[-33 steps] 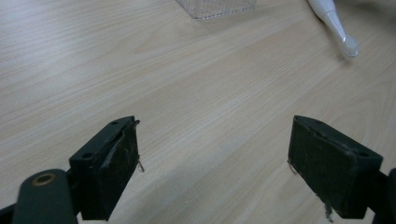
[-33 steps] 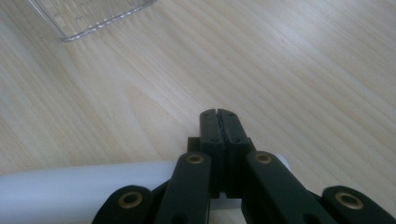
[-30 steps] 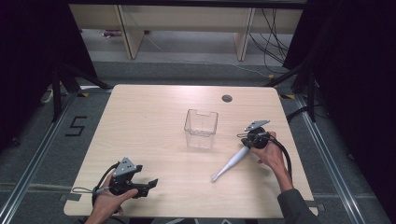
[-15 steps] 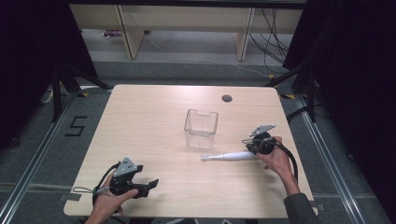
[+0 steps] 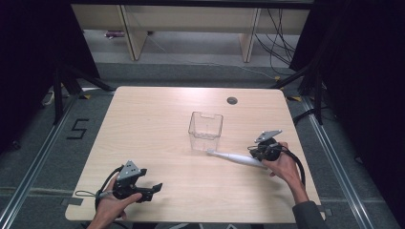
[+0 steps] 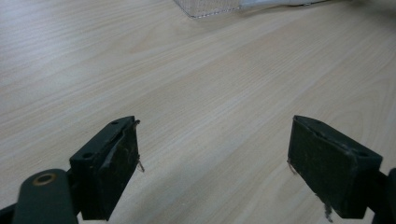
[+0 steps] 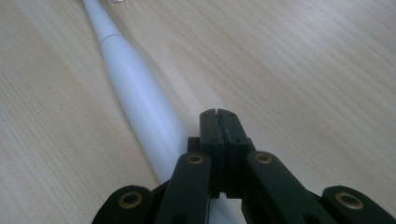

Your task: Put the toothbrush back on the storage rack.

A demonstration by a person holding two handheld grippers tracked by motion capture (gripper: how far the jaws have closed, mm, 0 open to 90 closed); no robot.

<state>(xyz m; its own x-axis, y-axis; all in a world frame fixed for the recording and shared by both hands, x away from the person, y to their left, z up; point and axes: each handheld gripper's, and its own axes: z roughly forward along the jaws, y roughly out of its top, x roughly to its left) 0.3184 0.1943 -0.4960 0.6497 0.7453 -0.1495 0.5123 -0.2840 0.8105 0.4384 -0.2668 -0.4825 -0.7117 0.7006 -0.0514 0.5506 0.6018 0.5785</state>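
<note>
My right tool [image 5: 260,151], jaws clenched with nothing between them, has swept the white electric toothbrush [image 5: 234,158] flat across the worktop [image 5: 157,119]; its tip now touches the clear container [image 5: 205,131], centre frame. Left tool [image 5: 143,190] idle, released.

Two black handheld grippers, left gripper [image 5: 154,188] and right gripper [image 5: 254,151], carry grey triangular plates, brass-ringed screws, black cables; one dark grey sleeve [image 5: 310,215].

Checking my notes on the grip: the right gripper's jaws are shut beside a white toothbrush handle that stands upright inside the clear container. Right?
Not quite. The white toothbrush handle lies flat on the table, its tip beside the clear container, as the high view shows. The right gripper is indeed shut beside it.
</note>
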